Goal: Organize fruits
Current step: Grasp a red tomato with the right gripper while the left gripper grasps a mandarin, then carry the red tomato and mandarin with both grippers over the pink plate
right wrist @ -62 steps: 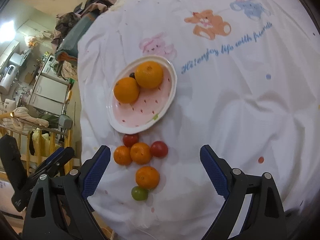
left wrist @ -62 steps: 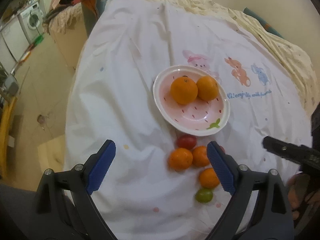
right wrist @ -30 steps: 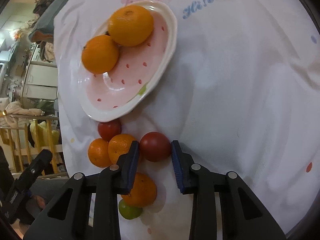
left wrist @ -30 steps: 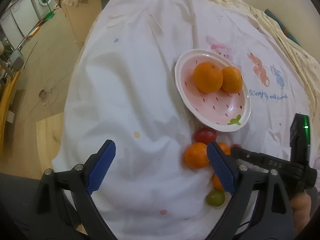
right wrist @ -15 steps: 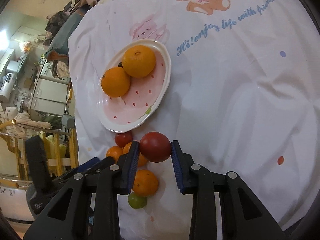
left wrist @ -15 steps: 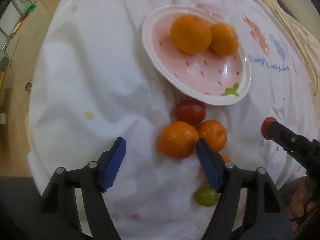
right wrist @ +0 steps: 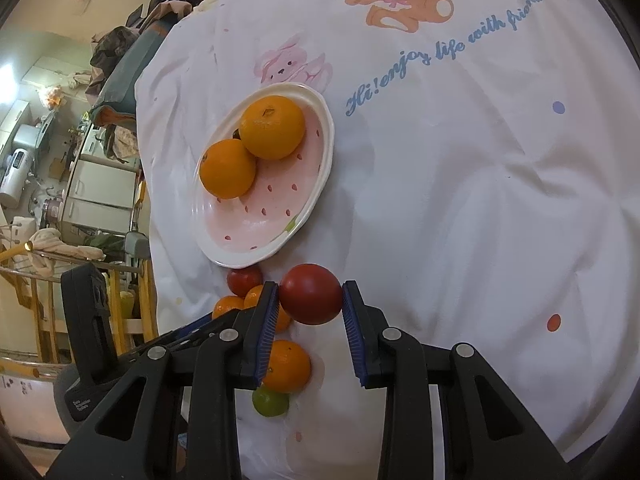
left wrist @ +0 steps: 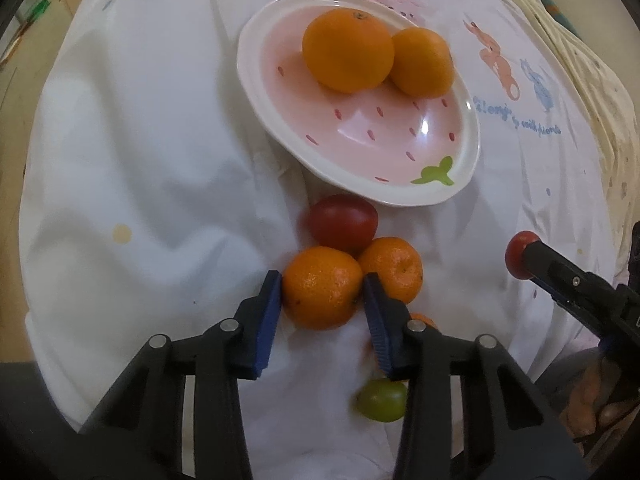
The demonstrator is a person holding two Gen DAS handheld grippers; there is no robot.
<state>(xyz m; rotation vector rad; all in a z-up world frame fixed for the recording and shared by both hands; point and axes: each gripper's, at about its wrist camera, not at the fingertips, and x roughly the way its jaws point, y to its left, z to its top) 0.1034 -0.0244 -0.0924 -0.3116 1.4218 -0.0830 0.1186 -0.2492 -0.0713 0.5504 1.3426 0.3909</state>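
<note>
Two oranges [left wrist: 347, 54] already sit on the plate [left wrist: 472, 140]; left hand-held gripper [left wrist: 323, 294] clamps a mandarin [left wrist: 322, 286] on the bed, right hand-held gripper [right wrist: 310, 300] grips a lifted tomato [right wrist: 310, 294]; four fruits remain.

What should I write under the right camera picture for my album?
The right gripper holds a red tomato near the pink plate with two oranges.

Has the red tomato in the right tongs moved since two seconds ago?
Yes. The red tomato lay on the white sheet beside the small oranges; now the right tongs hold it lifted above them, nearer the pink plate.
</note>
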